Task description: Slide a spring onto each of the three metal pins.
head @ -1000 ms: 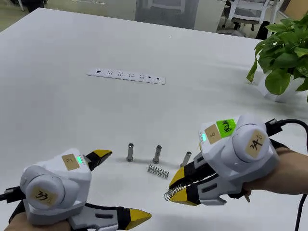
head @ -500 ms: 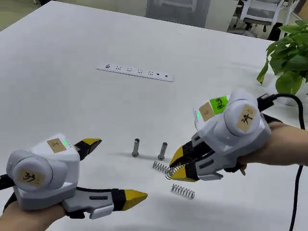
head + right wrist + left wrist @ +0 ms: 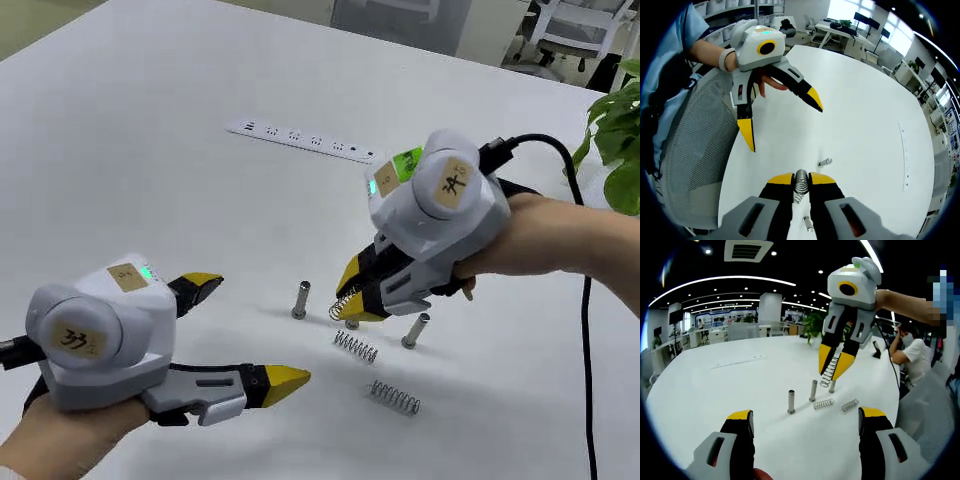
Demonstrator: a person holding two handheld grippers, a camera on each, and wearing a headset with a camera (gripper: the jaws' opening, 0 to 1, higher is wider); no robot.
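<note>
Your right gripper point(image 3: 352, 298) is clamped on a spring point(image 3: 341, 304), held close by the middle pin point(image 3: 813, 390); your left gripper point(image 3: 248, 330) gapes wide, holding nothing; two springs point(image 3: 355, 347) lie loose on the white bench point(image 3: 150, 180); a power strip point(image 3: 300, 141) lies beyond

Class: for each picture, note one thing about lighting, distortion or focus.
Head view: little distortion, even light, only a faint shadow by the leftmost pin. Left gripper view: fisheye bends the ceiling light strips and the table edge. Right gripper view: the held spring, close to the lens, looks slightly soft; the windows wash out.
</note>
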